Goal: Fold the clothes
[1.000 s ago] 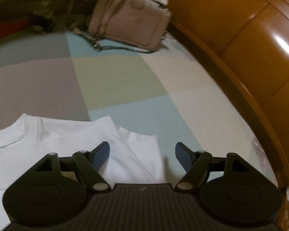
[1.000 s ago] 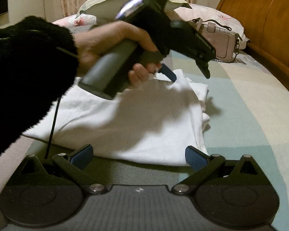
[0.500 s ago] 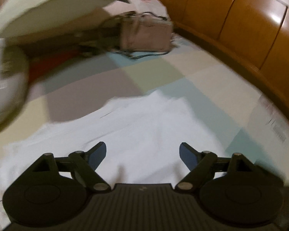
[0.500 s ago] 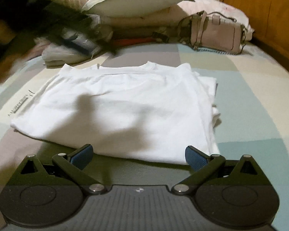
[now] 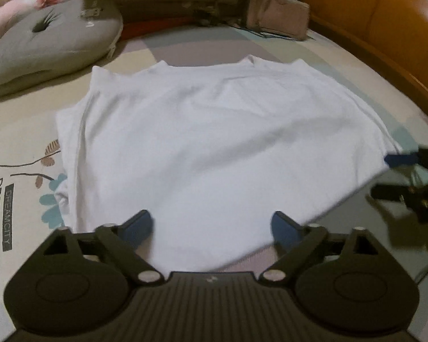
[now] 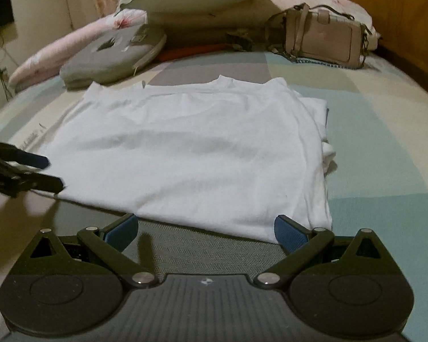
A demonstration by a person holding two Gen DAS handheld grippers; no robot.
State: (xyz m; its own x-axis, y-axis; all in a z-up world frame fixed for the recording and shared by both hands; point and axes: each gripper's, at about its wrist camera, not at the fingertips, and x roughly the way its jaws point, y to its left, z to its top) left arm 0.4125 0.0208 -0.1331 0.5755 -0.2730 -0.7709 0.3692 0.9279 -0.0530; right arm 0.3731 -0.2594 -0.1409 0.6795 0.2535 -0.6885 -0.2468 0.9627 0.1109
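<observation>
The white shirt (image 6: pixel 191 148) lies flat on the bed (image 6: pixel 385 148), sides tucked in, collar toward the handbag (image 6: pixel 325 40). Your left tongs (image 5: pixel 211 228) are opening at the shirt's near hem, pinching nothing; your right tongs (image 6: pixel 207 229) are spread, empty. Grab one layer only and the tucked sleeves may spill out.
</observation>
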